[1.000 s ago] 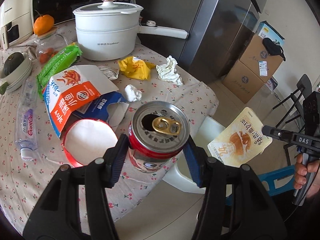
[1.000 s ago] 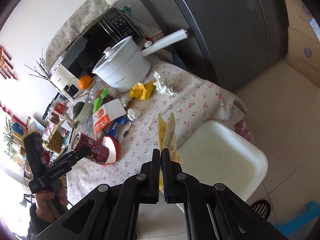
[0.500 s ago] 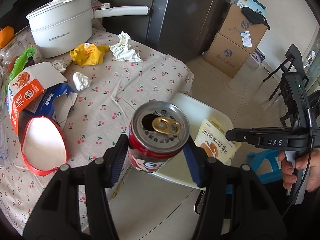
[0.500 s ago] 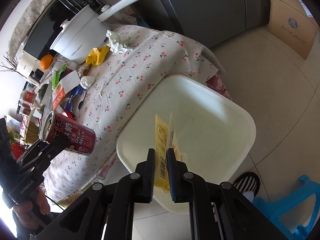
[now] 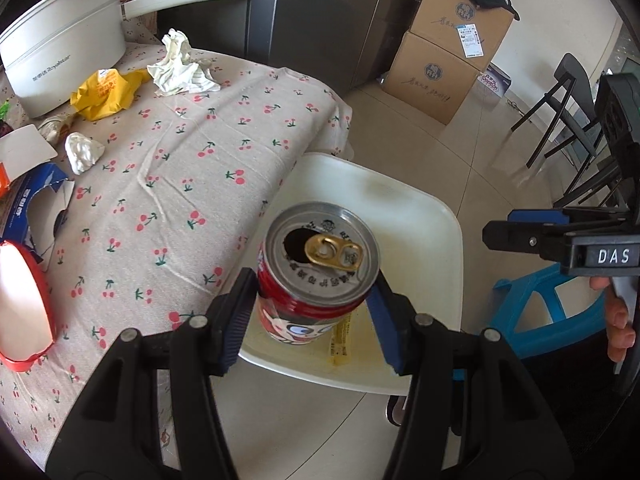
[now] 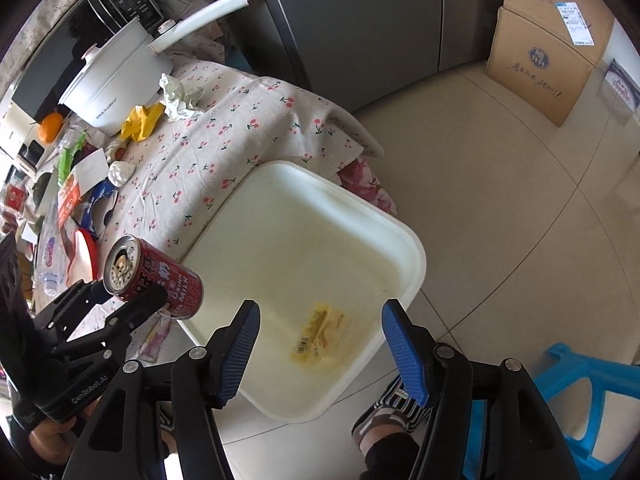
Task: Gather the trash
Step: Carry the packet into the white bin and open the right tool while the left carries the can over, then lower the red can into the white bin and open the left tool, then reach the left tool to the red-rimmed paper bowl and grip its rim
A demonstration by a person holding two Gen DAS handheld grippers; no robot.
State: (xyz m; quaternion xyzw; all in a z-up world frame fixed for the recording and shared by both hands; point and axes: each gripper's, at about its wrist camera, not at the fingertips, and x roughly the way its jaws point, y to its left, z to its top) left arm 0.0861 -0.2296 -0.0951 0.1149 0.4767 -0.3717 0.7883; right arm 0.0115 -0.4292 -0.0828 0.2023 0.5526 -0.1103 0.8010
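My left gripper (image 5: 314, 312) is shut on a red drink can (image 5: 318, 276) with an open silver top, held over the near edge of the white bin (image 5: 440, 216). From the right wrist view the can (image 6: 156, 280) hangs at the bin's left rim (image 6: 416, 264). My right gripper (image 6: 320, 344) hovers above the bin with its jaws opening and nothing between them. A yellow snack packet (image 6: 320, 332) lies flat on the bin's floor, its edge also showing beside the can (image 5: 340, 340).
The cherry-print table (image 5: 180, 184) carries a yellow wrapper (image 5: 104, 92), crumpled tissues (image 5: 180, 68), a small paper ball (image 5: 82, 152), torn cartons (image 5: 28, 204) and a white pot (image 5: 60, 60). Cardboard boxes (image 5: 440, 52), a blue stool (image 6: 580, 400) and a dark fridge (image 6: 360, 20) stand around.
My right gripper lowered over the bin and opened; the yellow packet dropped to the bin's floor. My left gripper carried the can from above the table to the bin's edge.
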